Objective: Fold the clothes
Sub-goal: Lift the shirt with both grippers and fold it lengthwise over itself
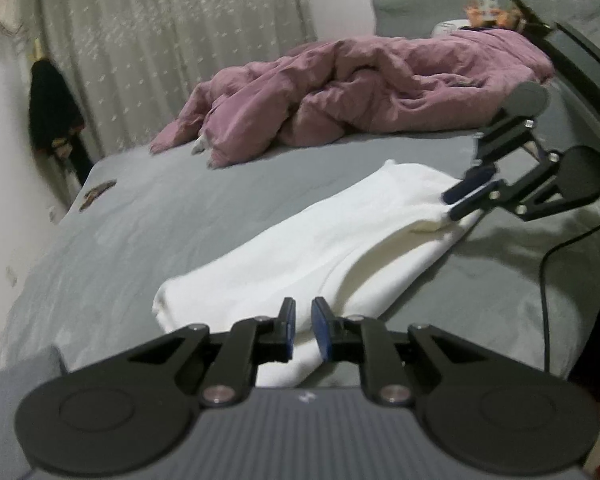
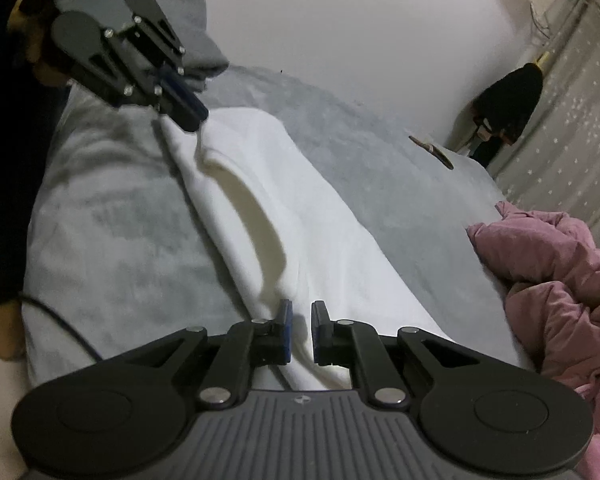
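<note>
A white garment (image 1: pixel 300 248) (image 2: pixel 300 220) lies folded into a long strip across the grey bed sheet (image 1: pixel 180 208) (image 2: pixel 380 168). My left gripper (image 1: pixel 303 308) (image 2: pixel 192 118) pinches one end of it, jaws nearly together, and the cloth rises in a small peak to the tips. At the other end my right gripper (image 2: pixel 302 310) (image 1: pixel 456 204) is likewise closed on the edge, with white cloth in the narrow gap between its blue pads. A loose fold bulges along the strip's middle.
A crumpled pink duvet (image 1: pixel 340 92) (image 2: pixel 560 280) fills the bed's far side. A grey pillow (image 2: pixel 196 40) lies behind the left gripper. A black cable (image 1: pixel 544 280) trails over the sheet. A small flat object (image 1: pixel 96 194) sits near the bed's far corner. Dark clothing (image 1: pixel 52 108) hangs by the curtain.
</note>
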Motion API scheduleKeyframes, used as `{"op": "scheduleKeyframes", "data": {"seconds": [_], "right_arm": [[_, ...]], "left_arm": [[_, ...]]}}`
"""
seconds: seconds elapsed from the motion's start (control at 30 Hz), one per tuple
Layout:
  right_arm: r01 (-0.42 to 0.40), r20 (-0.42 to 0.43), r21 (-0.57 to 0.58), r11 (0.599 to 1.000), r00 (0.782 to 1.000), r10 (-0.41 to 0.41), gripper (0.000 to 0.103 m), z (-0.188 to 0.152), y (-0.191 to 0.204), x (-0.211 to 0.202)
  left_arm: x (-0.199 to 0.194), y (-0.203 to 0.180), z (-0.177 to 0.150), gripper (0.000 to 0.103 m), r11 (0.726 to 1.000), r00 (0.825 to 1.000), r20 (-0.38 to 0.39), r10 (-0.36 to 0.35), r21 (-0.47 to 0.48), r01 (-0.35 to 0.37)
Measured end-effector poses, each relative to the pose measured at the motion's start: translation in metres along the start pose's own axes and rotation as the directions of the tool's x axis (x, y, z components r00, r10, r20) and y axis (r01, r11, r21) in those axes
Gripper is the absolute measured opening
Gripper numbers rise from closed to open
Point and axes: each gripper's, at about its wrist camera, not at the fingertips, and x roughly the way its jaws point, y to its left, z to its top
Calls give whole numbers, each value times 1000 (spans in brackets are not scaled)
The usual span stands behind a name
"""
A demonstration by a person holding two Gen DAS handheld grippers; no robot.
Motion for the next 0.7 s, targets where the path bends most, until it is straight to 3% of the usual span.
{"op": "scheduleKeyframes", "data": {"seconds": [0.1,0.17,0.37,0.5,0.67,0.7], "right_arm": [[-11,-5,-17,1000,1000,11,14,5,4,8],[-18,-9,-32,999,1000,17,16,8,7,13],[-9,0,-15,1000,1000,9,17,7,5,14],[-9,6,-31,999,1000,9,17,6,8,13],[0,7,-57,998,1000,1,10,3,11,11],[2,11,-59,998,1000,-1,10,2,11,10]], "left_arm": [[13,-12,6,20,999,1000,-4,-15,52,15],[21,-18,8,29,996,1000,-10,-23,90,24],[35,-25,9,40,986,1000,-8,-8,169,9],[49,-29,5,40,976,999,-46,3,218,7],[55,-22,6,18,982,997,-80,19,189,-3],[54,-21,6,18,983,996,-83,22,182,-7]]}}
